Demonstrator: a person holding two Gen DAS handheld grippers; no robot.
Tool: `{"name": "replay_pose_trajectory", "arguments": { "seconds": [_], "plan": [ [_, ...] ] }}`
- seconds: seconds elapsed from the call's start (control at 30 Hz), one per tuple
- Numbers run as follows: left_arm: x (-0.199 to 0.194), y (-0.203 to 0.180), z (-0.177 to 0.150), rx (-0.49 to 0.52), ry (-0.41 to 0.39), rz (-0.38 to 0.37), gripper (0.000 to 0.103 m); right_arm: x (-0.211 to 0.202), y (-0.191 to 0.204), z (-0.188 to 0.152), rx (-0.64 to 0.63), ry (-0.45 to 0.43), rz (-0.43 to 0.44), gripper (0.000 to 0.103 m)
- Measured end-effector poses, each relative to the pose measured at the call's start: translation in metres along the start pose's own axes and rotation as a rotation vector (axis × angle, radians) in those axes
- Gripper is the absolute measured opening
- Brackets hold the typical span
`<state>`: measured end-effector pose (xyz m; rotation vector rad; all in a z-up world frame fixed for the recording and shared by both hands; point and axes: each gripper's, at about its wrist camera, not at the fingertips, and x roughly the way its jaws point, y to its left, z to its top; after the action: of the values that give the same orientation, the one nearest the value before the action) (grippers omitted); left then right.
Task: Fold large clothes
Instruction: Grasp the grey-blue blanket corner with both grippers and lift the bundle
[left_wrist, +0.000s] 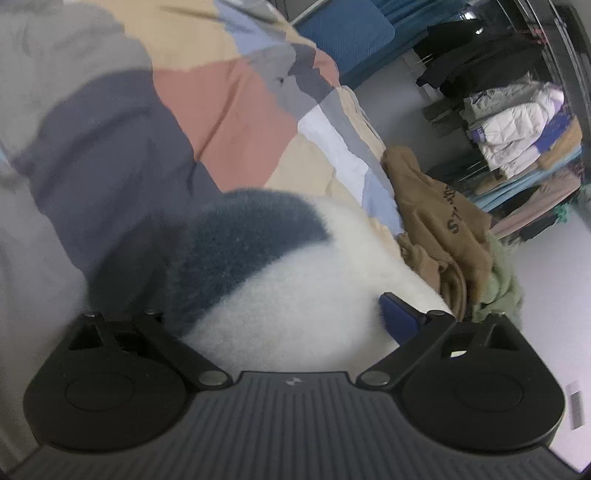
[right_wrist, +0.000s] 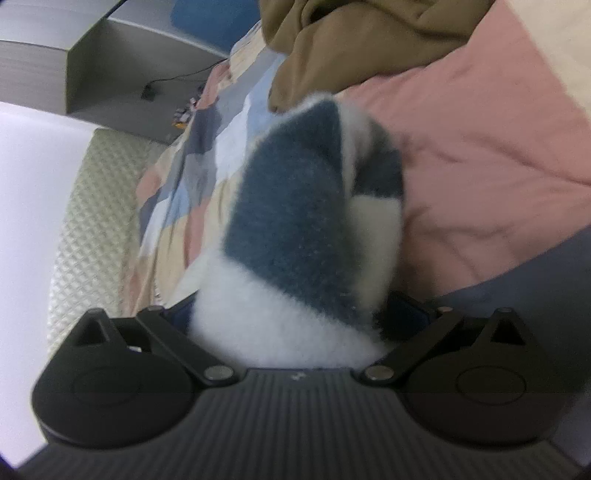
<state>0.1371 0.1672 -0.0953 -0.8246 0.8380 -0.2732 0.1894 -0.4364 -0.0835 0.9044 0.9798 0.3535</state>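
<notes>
In the left wrist view, the fuzzy white-and-navy garment fills the space directly ahead, between the wide-spread fingers, blocking the lower centre. Beyond it the patchwork quilt lies flat and unobstructed across the upper left. At right centre a heap of tan clothing crowds the bed edge; bare floor opens to its right, with stacked clothes at upper right. In the right wrist view, the same garment blocks the centre, tan clothing the top; pink quilt lies open at right.

Left hand-held gripper and right hand-held gripper, jaws spread wide
</notes>
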Motion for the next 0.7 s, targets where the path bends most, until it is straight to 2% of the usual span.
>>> {"name": "replay_pose_trajectory", "arguments": {
  "seconds": [0.1,0.13,0.2,0.27,0.33,0.37,0.43,0.47,0.53,0.57,0.63,0.7],
  "plan": [
    [0.01,0.014,0.002,-0.089,0.024,-0.053,0.099,0.008,0.004,-0.001,-0.035,0.037,0.055,0.102],
    [0.012,0.019,0.003,-0.12,0.027,-0.068,0.099,0.008,0.006,0.0,-0.058,0.054,0.081,0.095],
    [0.014,0.023,0.003,-0.15,0.026,-0.098,0.097,0.011,0.016,-0.004,-0.122,0.083,0.144,0.087],
    [0.014,0.024,0.002,-0.176,0.036,-0.152,0.093,0.01,0.029,-0.008,-0.2,0.092,0.162,0.084],
    [0.01,0.025,0.001,-0.202,0.04,-0.209,0.079,0.003,0.04,-0.011,-0.261,0.074,0.16,0.073],
    [0.008,0.024,0.0,-0.209,0.036,-0.227,0.076,-0.001,0.044,-0.013,-0.28,0.062,0.164,0.069],
    [0.002,0.022,-0.001,-0.215,0.03,-0.245,0.062,-0.01,0.051,-0.016,-0.318,0.03,0.154,0.051],
    [-0.001,0.019,-0.001,-0.21,0.028,-0.25,0.058,-0.016,0.053,-0.017,-0.328,0.013,0.151,0.048],
    [-0.008,0.013,-0.001,-0.206,0.017,-0.276,0.041,-0.028,0.058,-0.019,-0.345,-0.016,0.15,0.039],
    [-0.013,0.01,-0.002,-0.207,0.011,-0.31,0.036,-0.034,0.062,-0.021,-0.357,-0.029,0.151,0.038],
    [-0.023,-0.001,0.0,-0.196,-0.002,-0.363,0.034,-0.048,0.07,-0.024,-0.378,-0.057,0.17,0.034],
    [-0.031,-0.019,0.0,-0.153,-0.01,-0.383,0.033,-0.065,0.077,-0.022,-0.399,-0.073,0.193,0.033]
  ]
}}
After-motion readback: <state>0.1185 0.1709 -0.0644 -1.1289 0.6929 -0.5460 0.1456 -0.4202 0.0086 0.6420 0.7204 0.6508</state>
